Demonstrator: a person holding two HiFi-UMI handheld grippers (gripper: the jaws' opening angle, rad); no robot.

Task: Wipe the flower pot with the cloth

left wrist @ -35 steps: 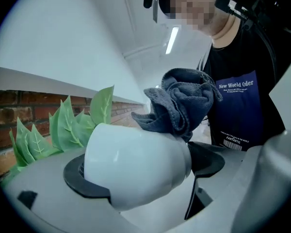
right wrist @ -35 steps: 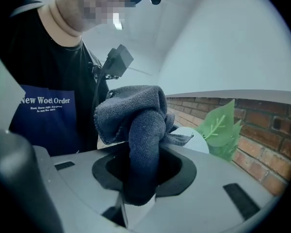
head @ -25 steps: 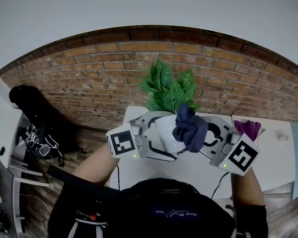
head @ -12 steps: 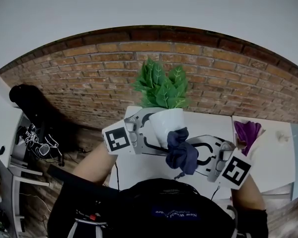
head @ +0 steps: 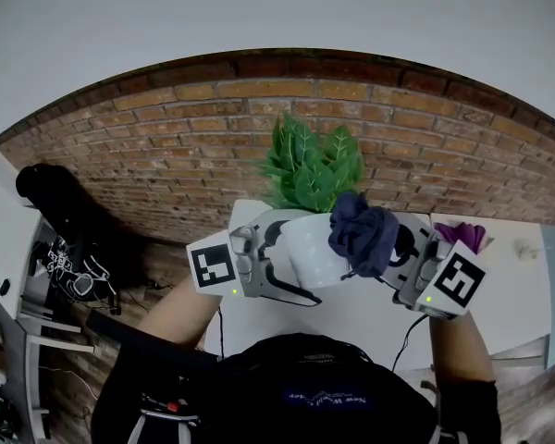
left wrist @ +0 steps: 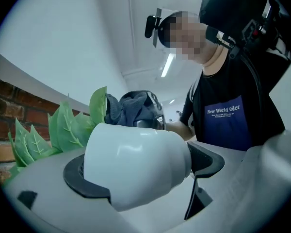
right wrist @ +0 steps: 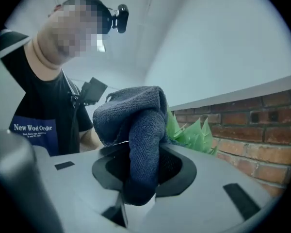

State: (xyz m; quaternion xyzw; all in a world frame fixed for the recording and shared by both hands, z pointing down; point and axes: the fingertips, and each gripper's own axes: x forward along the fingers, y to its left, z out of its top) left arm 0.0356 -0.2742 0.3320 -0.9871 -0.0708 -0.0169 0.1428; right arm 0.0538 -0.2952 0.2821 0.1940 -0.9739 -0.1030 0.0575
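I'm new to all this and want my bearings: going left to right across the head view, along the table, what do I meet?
left gripper → white flower pot → dark blue cloth → right gripper

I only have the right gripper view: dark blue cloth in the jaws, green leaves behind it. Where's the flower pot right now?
Observer: The white flower pot is clamped between the jaws of the left gripper.
Operator: Is my cloth on it?
Observer: In the head view the cloth, held by the right gripper, lies against the pot's right side near the rim.
Operator: Anything else nearby?
Observer: A purple object sits on the white table, to the right of the right gripper.
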